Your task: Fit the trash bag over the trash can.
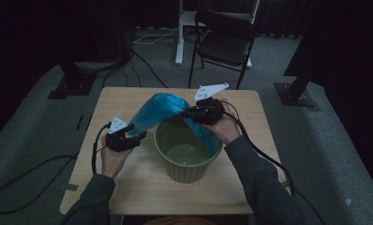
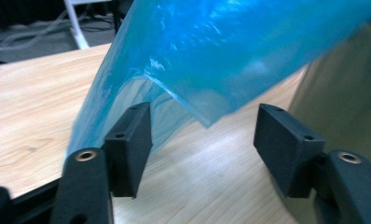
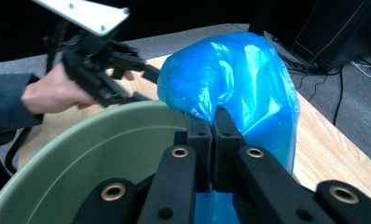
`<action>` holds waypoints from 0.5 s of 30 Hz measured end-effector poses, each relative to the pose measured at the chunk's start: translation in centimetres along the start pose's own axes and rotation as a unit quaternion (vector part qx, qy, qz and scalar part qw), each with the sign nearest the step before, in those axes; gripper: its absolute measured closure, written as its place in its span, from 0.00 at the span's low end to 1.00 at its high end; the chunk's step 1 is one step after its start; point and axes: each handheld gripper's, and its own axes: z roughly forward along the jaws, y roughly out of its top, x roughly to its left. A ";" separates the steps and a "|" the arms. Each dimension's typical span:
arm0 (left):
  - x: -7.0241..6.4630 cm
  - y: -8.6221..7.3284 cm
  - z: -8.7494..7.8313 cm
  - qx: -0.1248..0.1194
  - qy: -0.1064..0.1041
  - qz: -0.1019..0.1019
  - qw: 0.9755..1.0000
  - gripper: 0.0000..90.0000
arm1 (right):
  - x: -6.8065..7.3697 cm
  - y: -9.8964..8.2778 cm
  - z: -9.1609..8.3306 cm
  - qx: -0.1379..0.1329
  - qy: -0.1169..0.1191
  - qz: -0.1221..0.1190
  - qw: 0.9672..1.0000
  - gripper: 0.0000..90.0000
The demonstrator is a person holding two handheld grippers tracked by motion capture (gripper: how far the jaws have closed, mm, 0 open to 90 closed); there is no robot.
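Pinching blue bag [image 1: 162,111] over green pot [image 1: 184,157]: right gripper [image 1: 188,113]; left gripper [image 1: 140,136] spread, bag edge between.

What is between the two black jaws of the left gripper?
In the left gripper view, the left gripper stands open; a corner of the blue plastic bag hangs between its jaws, unpinched, over the bare wooden table.

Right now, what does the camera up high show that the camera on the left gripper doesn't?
The high view takes in both hands, the right gripper pinching the blue bag over the green pot, plus a black chair behind the table.

The left gripper view adds a close look at that gripper's own black pads, spread wide, with the bag's loose edge hanging between them, unpinched.

Both share the bag, the table and the pot.
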 end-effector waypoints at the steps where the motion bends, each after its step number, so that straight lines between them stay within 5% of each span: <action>1: 0.0 0.2 0.0 -0.006 -0.005 -0.003 1.000 0.50 | 0.1 -0.1 -0.1 0.001 0.000 -0.001 1.000 0.98; 10: -1.6 2.2 -1.1 -0.037 0.004 0.036 0.999 0.86 | 0.6 -2.2 -1.0 0.011 0.003 0.001 1.000 0.97; 15: -2.4 3.3 -1.9 -0.044 -0.001 0.069 0.997 0.95 | 1.0 -3.6 -1.3 0.028 0.018 -0.001 0.999 0.91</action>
